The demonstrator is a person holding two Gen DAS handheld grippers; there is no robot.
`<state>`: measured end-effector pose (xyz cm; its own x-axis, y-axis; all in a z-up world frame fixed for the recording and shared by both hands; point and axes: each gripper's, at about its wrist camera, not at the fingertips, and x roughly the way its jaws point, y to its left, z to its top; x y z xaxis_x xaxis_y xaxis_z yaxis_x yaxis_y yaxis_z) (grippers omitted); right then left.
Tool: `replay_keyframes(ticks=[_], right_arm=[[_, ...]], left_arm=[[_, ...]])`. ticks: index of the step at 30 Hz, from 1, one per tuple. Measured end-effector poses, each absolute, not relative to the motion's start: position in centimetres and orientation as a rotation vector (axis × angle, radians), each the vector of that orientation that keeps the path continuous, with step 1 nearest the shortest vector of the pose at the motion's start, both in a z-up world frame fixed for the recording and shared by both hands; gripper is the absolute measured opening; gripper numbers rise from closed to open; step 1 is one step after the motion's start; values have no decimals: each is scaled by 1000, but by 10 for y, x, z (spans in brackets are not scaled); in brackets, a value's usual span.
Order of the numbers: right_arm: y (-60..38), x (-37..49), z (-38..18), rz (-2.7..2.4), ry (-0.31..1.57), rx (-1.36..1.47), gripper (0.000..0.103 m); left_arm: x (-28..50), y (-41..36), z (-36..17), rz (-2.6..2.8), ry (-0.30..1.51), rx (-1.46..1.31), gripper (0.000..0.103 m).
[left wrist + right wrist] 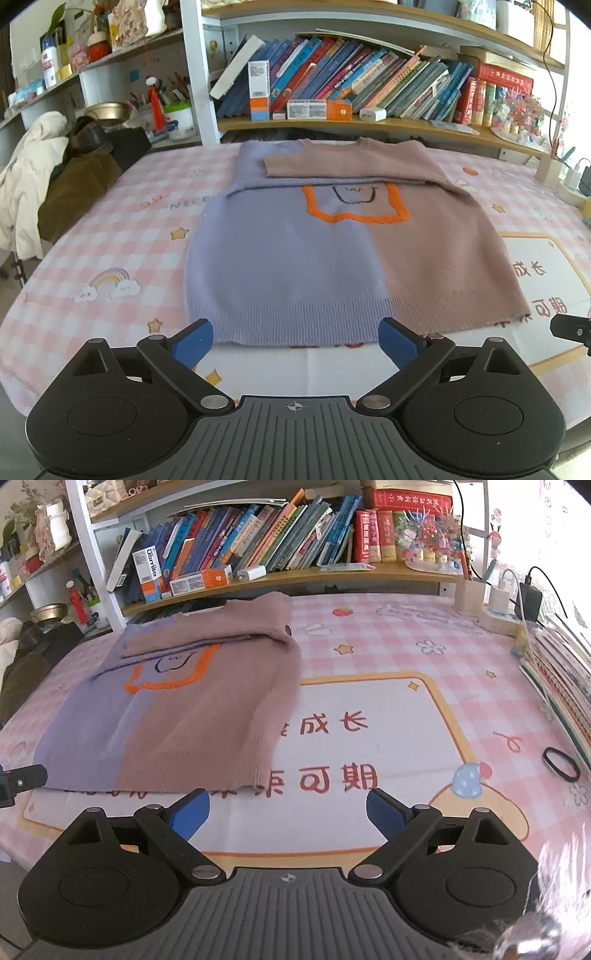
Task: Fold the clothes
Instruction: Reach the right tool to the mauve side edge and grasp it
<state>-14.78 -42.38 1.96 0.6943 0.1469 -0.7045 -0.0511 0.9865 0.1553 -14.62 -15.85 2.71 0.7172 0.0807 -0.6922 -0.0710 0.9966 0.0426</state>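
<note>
A knit sweater [295, 258], half lilac and half dusty pink with an orange outlined patch on the chest, lies flat on the pink checked tablecloth [110, 229]. Both sleeves are folded across its upper part. My left gripper [295, 341] hovers open just short of the lilac hem, nothing between its blue pads. In the right wrist view the sweater [177, 709] lies to the left, and my right gripper [288, 814] stands open over bare cloth beside the pink hem corner. Each gripper's tip peeks into the other's view.
Bookshelves [369, 85] full of books run along the table's far edge. Coats [44, 177] are heaped at the left. A black hair tie [560, 764], stacked books [561, 679] and a charger block [498, 598] sit at the right.
</note>
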Motion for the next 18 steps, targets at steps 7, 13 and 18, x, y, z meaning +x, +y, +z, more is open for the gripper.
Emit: replay_keyframes(ticks=[7, 13, 18], right_arm=[[-429, -141, 17, 101, 810, 193, 92], [-435, -125, 9, 91, 843, 293, 89], [-436, -113, 6, 75, 859, 338, 84]], left_arm=[[-141, -134, 22, 142, 806, -54, 98], [-131, -97, 20, 232, 799, -138, 98], [-124, -68, 12, 296, 796, -202, 96]])
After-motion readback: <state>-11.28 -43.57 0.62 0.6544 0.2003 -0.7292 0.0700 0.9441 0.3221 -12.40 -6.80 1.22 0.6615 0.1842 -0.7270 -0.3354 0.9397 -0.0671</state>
